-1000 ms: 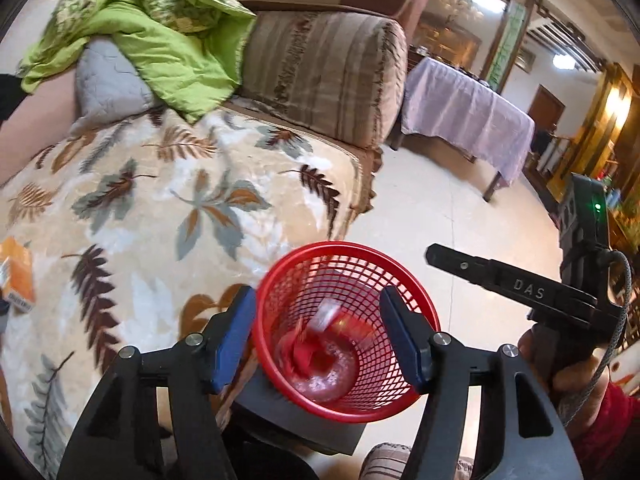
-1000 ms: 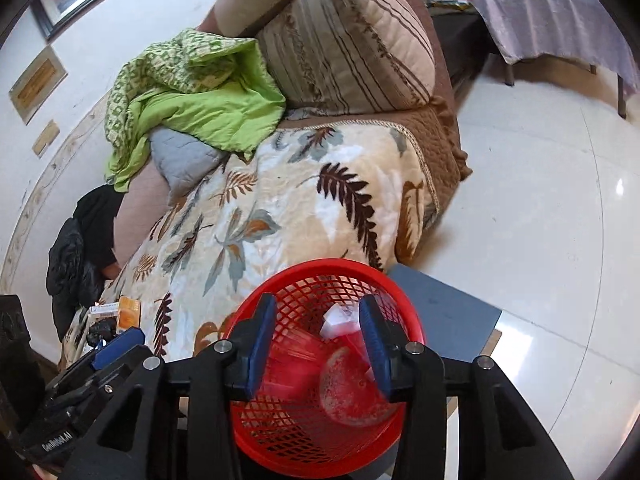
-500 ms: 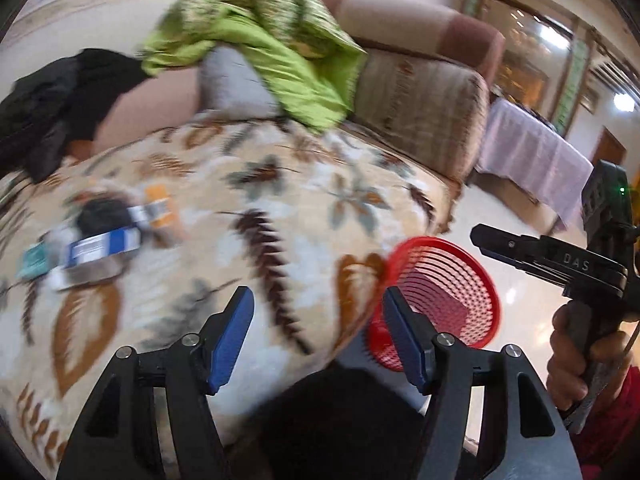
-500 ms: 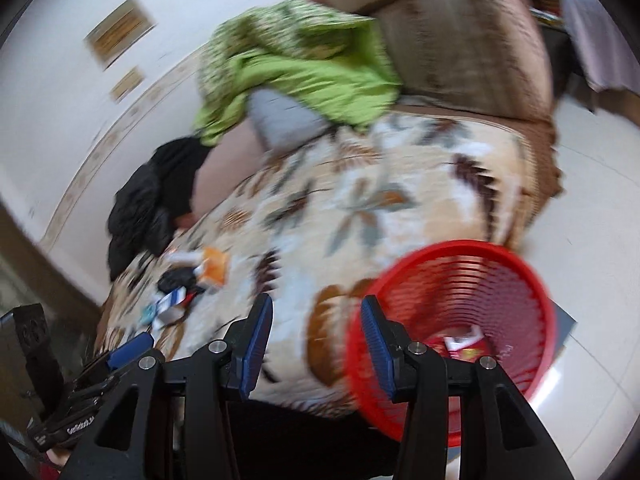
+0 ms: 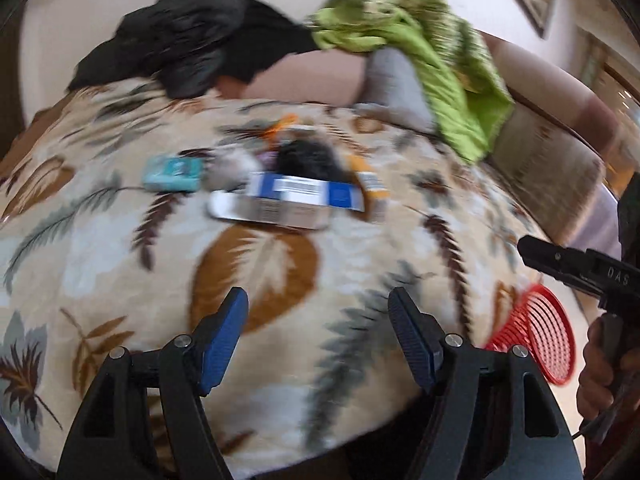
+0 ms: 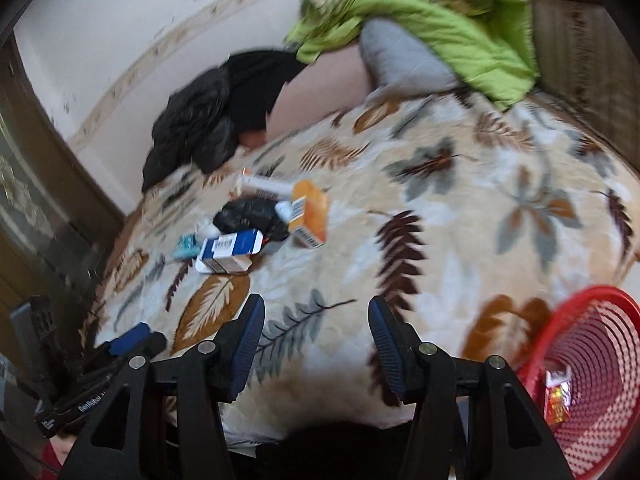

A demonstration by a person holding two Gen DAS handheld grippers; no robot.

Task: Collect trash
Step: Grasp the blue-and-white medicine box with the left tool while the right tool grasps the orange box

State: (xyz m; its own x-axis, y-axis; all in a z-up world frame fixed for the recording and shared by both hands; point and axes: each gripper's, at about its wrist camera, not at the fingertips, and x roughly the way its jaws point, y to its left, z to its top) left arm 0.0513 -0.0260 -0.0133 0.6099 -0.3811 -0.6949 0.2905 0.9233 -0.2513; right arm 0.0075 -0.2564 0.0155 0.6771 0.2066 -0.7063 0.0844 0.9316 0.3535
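The left gripper (image 5: 318, 316) is hanging over the near part of a leaf-patterned blanket (image 5: 120, 240) that is covering a sofa; its jaws are opening, standing fairly wide with nothing between the blue pads (image 5: 224, 334). The right gripper (image 6: 316, 326) is likewise pointing down at the blanket (image 6: 460, 240), its jaws opening with nothing between them. In the left wrist view, the right gripper's black body is showing at the right edge, with a hand (image 5: 600, 364) wrapping its handle.

A red mesh basket (image 6: 592, 360) is sitting low beside the sofa's front edge, at the right of both views, with a red-and-white wrapper (image 6: 558, 396) lying inside it.

Farther in, a cluster of trash is lying together on the blanket: a blue and white carton (image 6: 230, 250) on top of a white tray-like piece, a teal packet (image 5: 172, 174) just to its left, a crumpled black bag (image 6: 250, 216) behind it, an orange box (image 6: 310, 214) touching the bag's right side, and a white tube-shaped box (image 6: 264, 186) beyond. Motion blur is softening the details.

At the back, a black jacket (image 5: 192, 52) is lying heaped against the backrest, and a green quilt (image 6: 420, 16) is draping over a grey cushion (image 6: 404, 60).
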